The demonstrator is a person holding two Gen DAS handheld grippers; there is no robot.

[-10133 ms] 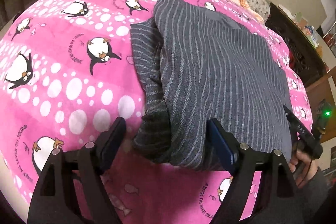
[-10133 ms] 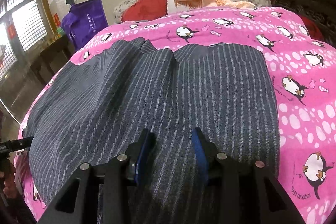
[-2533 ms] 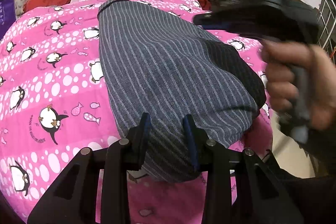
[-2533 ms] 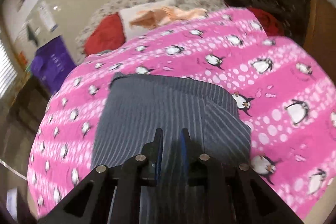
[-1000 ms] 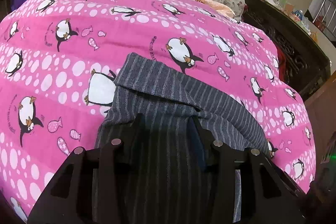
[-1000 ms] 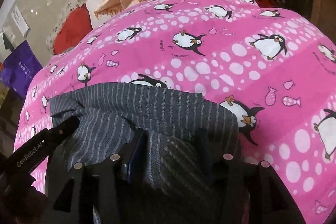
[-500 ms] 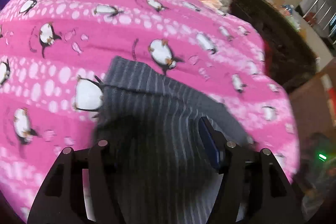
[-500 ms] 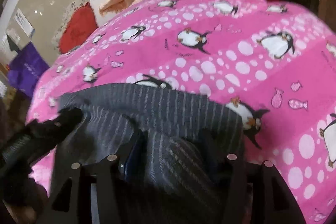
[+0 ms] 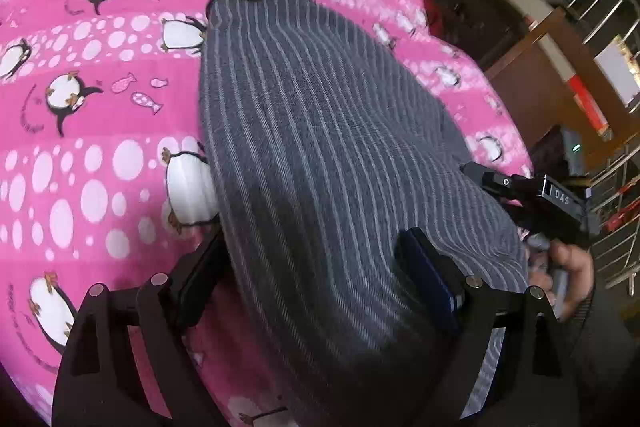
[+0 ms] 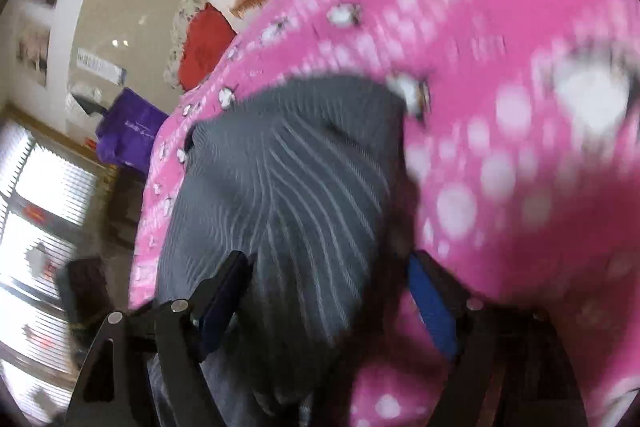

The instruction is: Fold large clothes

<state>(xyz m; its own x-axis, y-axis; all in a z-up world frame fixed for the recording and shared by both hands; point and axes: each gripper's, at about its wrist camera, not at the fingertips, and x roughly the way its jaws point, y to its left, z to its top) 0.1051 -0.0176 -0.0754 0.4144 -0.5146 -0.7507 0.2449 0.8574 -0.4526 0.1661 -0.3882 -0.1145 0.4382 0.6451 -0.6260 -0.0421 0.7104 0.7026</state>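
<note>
Left gripper (image 9: 316, 279): jaws wide, just been opening, striped garment (image 9: 320, 131) between them, unpressed
Right gripper (image 10: 328, 303): likewise wide, just opening, astride the garment
Garment: folded on pink penguin blanket (image 9: 80, 147)

The left gripper (image 9: 316, 275) is pointing steeply down, its fingers (image 9: 426, 277) spreading wide. At its 3 o'clock, a hand (image 9: 568, 275) is gripping the right gripper (image 10: 326, 301), whose fingers (image 10: 432, 303) are also spreading wide apart, clamping nothing.
</note>
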